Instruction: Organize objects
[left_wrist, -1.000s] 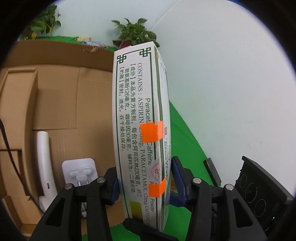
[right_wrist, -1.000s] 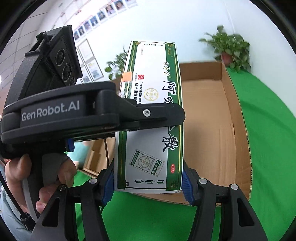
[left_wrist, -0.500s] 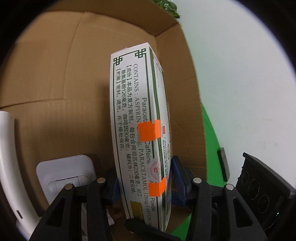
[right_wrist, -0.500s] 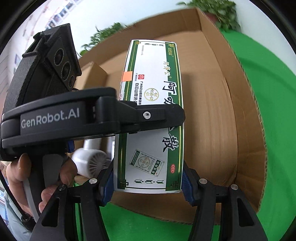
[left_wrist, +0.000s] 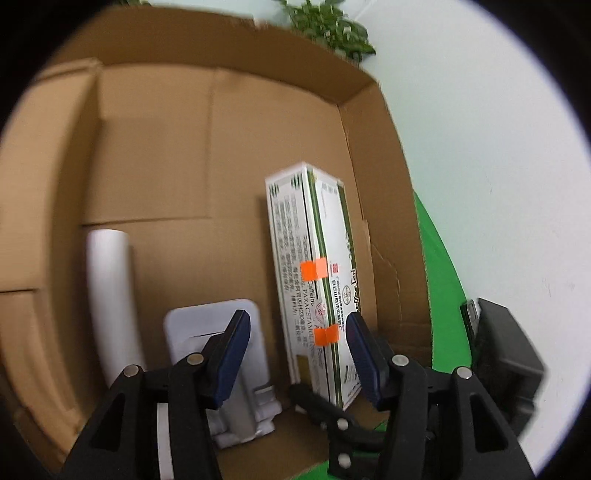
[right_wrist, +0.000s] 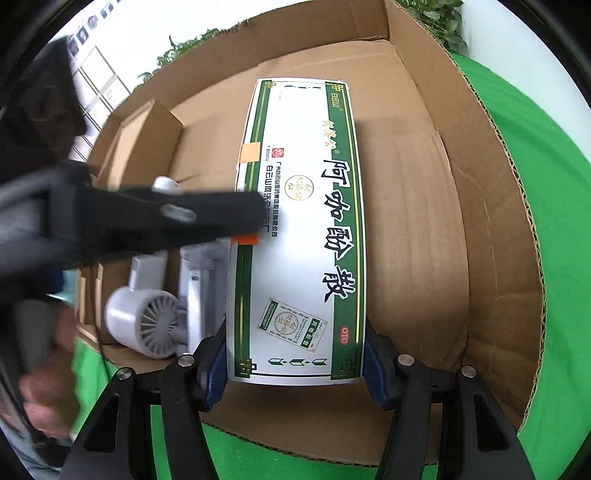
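We find the white-and-green cardboard medicine box (right_wrist: 295, 236) at frame centre, inside the brown corrugated carton (right_wrist: 491, 206), clenched by our right gripper (right_wrist: 293, 365). Our left gripper (left_wrist: 295, 354) stands released. Risk: on release, the box may topple onto the white fan (right_wrist: 144, 321).

My left gripper (right_wrist: 147, 218) motion-blurred across the right wrist view, hiding part of the white fan (right_wrist: 144, 325).
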